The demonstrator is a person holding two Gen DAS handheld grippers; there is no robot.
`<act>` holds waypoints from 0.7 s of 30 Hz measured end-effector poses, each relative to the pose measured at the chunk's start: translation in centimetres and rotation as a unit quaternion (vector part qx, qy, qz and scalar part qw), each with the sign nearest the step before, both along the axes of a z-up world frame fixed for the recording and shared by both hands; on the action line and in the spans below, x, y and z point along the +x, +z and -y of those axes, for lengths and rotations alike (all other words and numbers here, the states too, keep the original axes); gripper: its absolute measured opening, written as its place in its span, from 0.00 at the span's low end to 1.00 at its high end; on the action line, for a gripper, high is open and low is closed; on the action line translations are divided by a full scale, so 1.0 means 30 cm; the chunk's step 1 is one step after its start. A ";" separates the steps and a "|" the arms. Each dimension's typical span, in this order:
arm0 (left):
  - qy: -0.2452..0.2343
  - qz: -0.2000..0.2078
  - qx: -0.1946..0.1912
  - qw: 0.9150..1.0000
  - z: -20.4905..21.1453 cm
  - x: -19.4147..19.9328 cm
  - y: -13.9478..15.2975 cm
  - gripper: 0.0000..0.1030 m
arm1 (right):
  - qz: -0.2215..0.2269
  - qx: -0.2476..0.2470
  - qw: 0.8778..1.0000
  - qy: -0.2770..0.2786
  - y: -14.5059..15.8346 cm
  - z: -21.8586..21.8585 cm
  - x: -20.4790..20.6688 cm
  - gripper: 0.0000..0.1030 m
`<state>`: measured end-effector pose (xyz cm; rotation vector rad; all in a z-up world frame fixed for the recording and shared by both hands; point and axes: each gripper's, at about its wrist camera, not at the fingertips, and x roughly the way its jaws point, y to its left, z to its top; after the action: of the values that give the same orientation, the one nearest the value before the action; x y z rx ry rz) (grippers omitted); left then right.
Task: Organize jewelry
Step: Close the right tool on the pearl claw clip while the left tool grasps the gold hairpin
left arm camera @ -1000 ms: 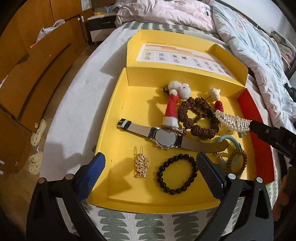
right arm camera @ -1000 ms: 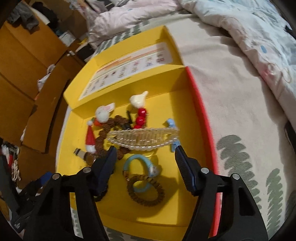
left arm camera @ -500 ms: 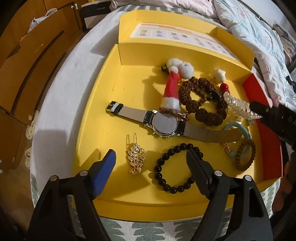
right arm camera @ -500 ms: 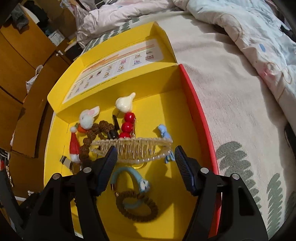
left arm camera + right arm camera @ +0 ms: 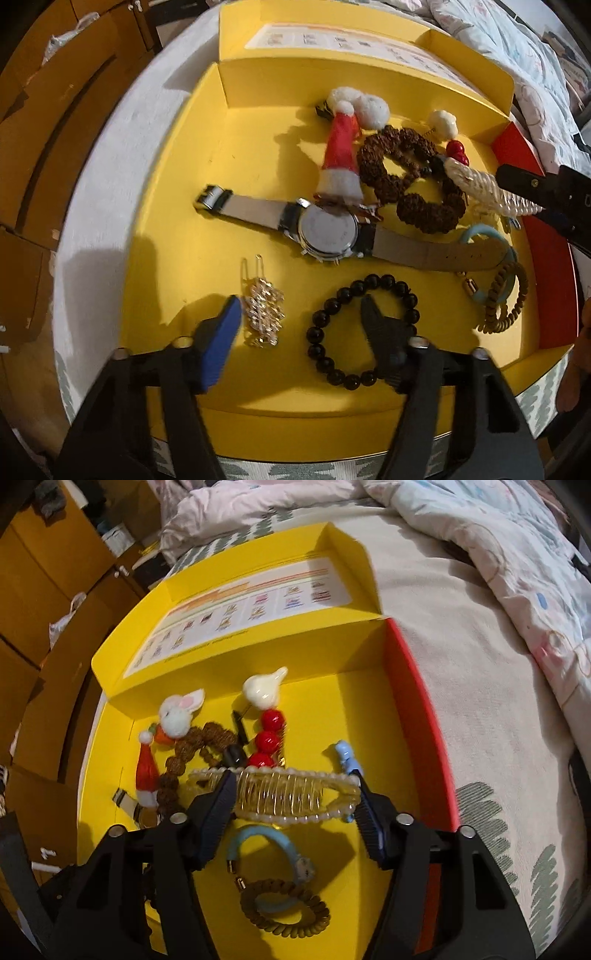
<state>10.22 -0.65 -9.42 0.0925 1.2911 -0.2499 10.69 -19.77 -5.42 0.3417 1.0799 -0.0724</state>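
Note:
An open yellow box [image 5: 177, 206] holds jewelry. My left gripper [image 5: 301, 314] is open low over the box floor, one finger beside the gold rhinestone hair clip [image 5: 264, 314], the other inside the ring of the black bead bracelet [image 5: 364, 326]. A silver watch [image 5: 328, 232] lies beyond them. My right gripper [image 5: 295, 801] is open, its fingers at either end of the pearl hair claw clip [image 5: 291, 794]; whether they touch it is unclear. In the left wrist view the claw clip [image 5: 487, 188] shows at the right gripper's tip.
Also in the box are a Santa hat clip [image 5: 340, 151], a brown seed bracelet [image 5: 410, 181], red beads [image 5: 269, 738], a white bunny clip [image 5: 179, 712], a blue hair tie [image 5: 280, 849] and a brown coil tie [image 5: 284, 904]. The box lid [image 5: 240, 609] lies open behind. Bedding [image 5: 498, 554] lies at the right.
My left gripper has moved forward and down into the box, over the rhinestone clip and black bracelet. My right gripper has come closer around the pearl claw clip.

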 end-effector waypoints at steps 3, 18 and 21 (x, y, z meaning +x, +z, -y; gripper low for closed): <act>-0.001 0.003 0.004 1.000 -0.005 -0.010 -0.003 0.55 | -0.001 0.006 1.000 0.012 -0.011 -0.019 0.002 0.45; -0.004 -0.010 -0.037 0.999 -0.036 0.001 0.022 0.30 | 0.012 0.028 0.999 0.043 0.000 -0.038 -0.005 0.28; -0.005 -0.011 -0.041 0.999 -0.042 0.000 0.022 0.29 | 0.013 0.029 0.999 0.044 0.000 -0.041 -0.007 0.28</act>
<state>10.23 0.63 -8.74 0.0268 1.2998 -0.3138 10.49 -18.53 -5.43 0.3456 1.0712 0.0418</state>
